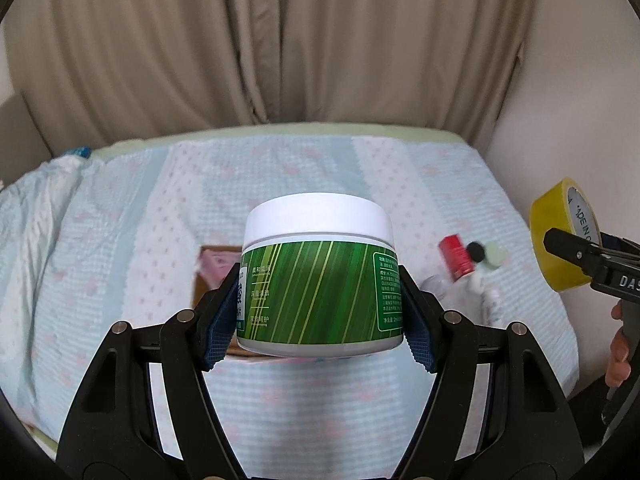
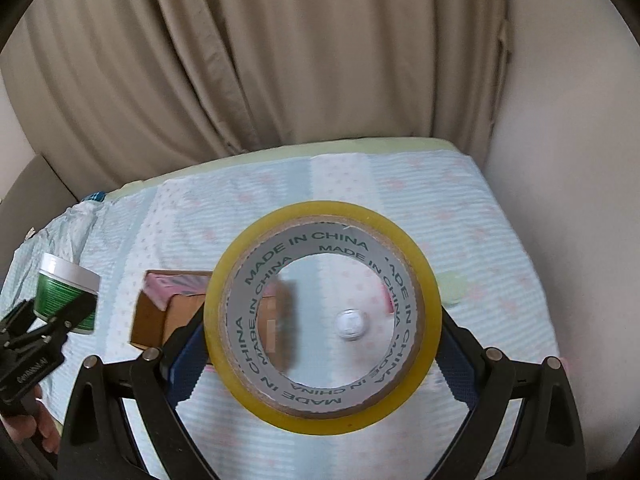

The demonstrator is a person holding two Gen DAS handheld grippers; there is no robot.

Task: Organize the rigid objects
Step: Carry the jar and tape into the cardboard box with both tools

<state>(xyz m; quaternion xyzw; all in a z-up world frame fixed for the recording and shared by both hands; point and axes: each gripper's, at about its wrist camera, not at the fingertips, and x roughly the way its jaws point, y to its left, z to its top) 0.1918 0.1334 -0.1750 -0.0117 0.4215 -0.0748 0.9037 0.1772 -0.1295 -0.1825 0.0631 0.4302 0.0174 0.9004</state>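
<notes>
My left gripper [image 1: 318,312] is shut on a green jar [image 1: 320,280] with a white lid and holds it upright above the bed. The jar also shows in the right wrist view [image 2: 66,292]. My right gripper [image 2: 322,344] is shut on a yellow tape roll [image 2: 424,284] held in the air, its hole facing the camera. The roll also shows in the left wrist view [image 1: 556,236]. An open cardboard box [image 2: 154,320] with a pink item [image 2: 172,284] inside lies on the bed below, partly hidden behind both held things.
The bed [image 1: 120,240] has a light blue and white cover. A red can [image 1: 456,256], a black cap [image 1: 475,250], a pale green lid [image 1: 493,256] and clear bottles [image 1: 460,296] lie at the right. A beige curtain [image 1: 280,40] hangs behind; a wall [image 1: 580,80] stands at the right.
</notes>
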